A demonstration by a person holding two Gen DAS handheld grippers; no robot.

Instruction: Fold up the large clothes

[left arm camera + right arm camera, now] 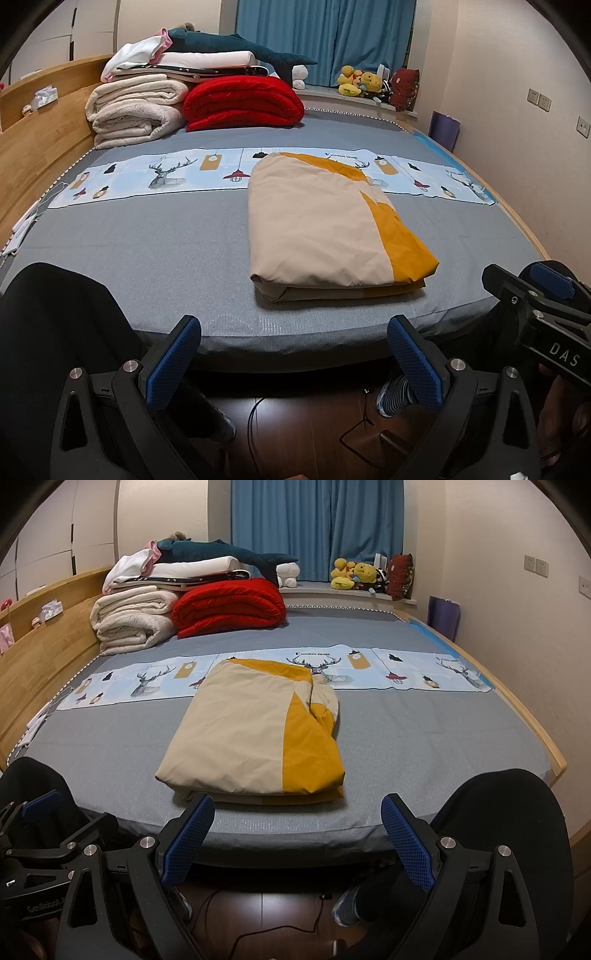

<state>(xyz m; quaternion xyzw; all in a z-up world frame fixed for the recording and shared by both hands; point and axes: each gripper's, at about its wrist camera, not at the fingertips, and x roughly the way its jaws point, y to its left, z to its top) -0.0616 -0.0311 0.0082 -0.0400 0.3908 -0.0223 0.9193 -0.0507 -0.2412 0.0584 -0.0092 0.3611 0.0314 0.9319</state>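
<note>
While both grippers hang off the near edge of the bed (424, 738) with jaws spread and empty, the folded beige-and-yellow cover (255, 734) lies ahead on the sheet — long axis running away — nearer the right gripper (295, 834) than the left gripper (293, 354).

Home bedroom. Large bed with grey sheet (147, 243) fills the frame centre, wooden headboard (40, 122) along the left edge. Folded blankets, cream (136, 110) and red (242, 103), stacked upper left. Blue curtains (325, 37) top centre, plush toys (360, 83) on the window ledge upper right, wall sockets (538, 99) far right, dark wood floor (295, 424) at the bottom.
</note>
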